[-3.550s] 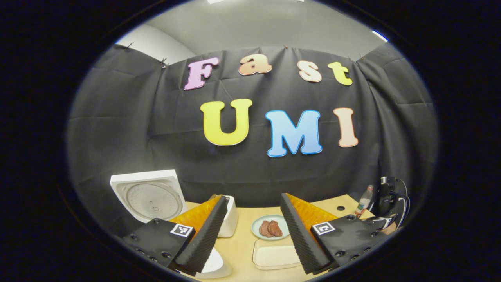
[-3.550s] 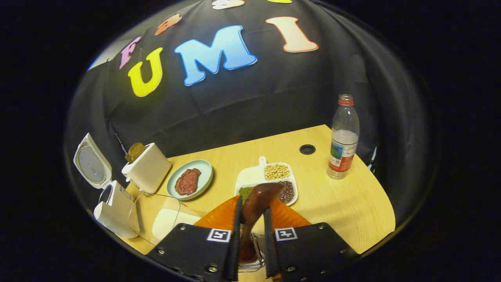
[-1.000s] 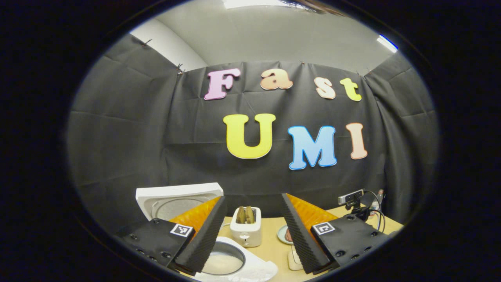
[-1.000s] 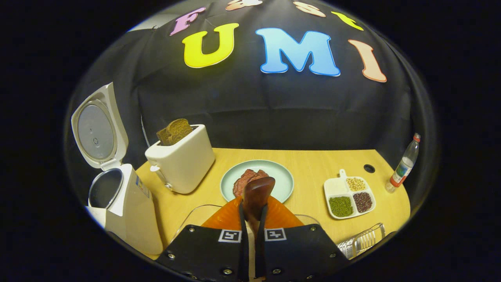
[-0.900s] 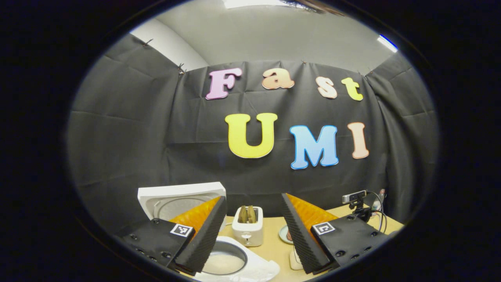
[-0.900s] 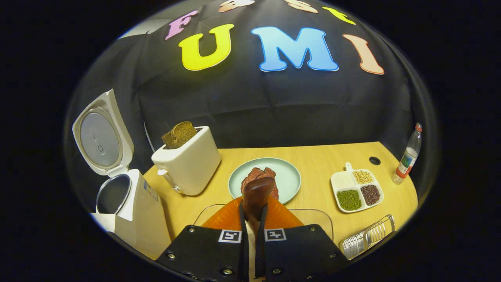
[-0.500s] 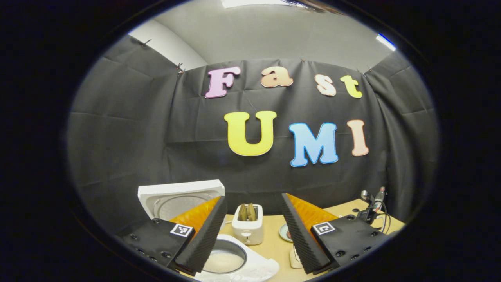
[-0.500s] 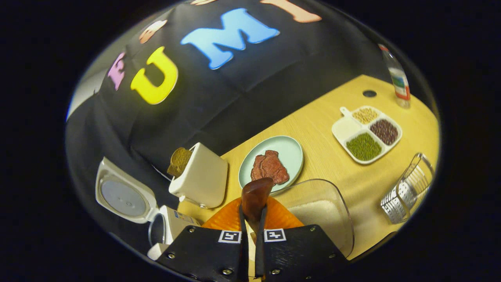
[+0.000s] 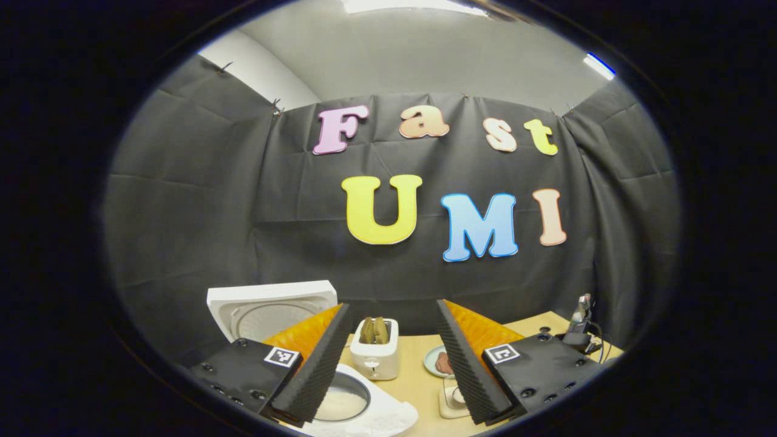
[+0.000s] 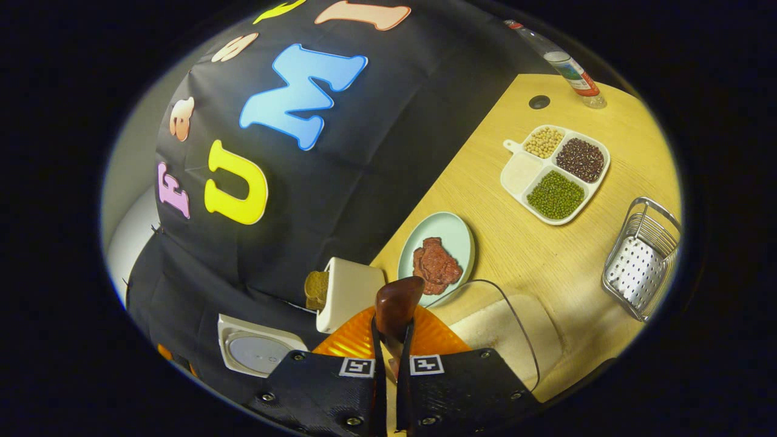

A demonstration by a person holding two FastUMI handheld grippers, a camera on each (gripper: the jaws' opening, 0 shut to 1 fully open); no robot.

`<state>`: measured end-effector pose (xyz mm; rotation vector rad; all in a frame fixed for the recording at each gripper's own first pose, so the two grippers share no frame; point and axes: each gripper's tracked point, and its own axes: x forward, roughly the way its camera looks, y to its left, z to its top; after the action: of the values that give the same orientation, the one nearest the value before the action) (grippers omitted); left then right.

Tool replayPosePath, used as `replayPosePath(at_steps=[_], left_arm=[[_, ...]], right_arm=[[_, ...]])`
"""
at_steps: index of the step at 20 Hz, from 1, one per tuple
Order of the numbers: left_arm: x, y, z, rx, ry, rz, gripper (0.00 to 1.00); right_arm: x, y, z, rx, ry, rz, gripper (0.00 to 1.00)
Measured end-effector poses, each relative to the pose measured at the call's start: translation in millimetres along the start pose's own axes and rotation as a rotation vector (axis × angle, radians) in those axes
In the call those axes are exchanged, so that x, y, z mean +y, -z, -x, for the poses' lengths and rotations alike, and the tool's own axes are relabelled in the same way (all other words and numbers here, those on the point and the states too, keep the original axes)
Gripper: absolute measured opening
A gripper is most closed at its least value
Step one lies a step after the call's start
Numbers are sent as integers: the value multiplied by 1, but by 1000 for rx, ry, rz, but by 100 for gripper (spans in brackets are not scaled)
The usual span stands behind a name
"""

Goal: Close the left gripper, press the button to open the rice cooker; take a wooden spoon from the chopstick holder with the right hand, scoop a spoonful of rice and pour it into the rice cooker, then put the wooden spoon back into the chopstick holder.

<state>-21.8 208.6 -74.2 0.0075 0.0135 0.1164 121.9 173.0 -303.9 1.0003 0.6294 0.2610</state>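
Two ribbed pads [image 10: 405,331] of right hand-held gripper [image 10: 388,364] clamp glossy wooden spoon [image 10: 396,303].

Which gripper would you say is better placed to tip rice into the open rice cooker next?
The right gripper: it is shut on the wooden spoon, tilted near the rice cooker. The left gripper hangs open and holds nothing.

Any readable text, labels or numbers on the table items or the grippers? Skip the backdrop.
Label on the clear plastic bottle: too small and blurred to read.
The square black-and-white tags on the left gripper and right gripper: coded patterns, no letters.
Nothing else readable.
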Motion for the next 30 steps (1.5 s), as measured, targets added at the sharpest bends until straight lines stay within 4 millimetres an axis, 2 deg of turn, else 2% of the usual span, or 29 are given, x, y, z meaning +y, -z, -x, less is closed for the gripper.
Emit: replayPosePath(at_steps=[1,4,5,6,7,9,13,16,23,25,30], left_arm=[[-1,-2,1,-3,-1,9,99],[-2,-3,4,-5,-3,17,92],[-3,-3,5,-2,4,23,92],[-5,-3,6,0,13,33,94],[-6,-5,7,-2,22,44,97],[-1,-5,10,-4,25,54,99],[11,-8,19,-13,23,50,92],[24,-5,26,-12,16,46,92],[51,-10,39,-32,19,51,92],[56,-14,40,-43,30,54,92],[85,-23,38,-66,0,62,92]], right_arm=[[8,-6,5,-7,-19,-21,7],[33,-19,19,-24,-66,-43,7],[42,-22,23,-26,-74,-33,7],[52,-23,26,-28,-82,-25,11],[61,-24,31,-31,-88,-20,7],[79,-23,36,-39,-101,-11,7],[108,-14,38,-37,-119,8,6],[128,-2,34,-26,-135,8,7],[163,36,8,26,-163,3,7],[173,50,1,45,-172,8,7],[194,94,-22,107,-185,38,7]])
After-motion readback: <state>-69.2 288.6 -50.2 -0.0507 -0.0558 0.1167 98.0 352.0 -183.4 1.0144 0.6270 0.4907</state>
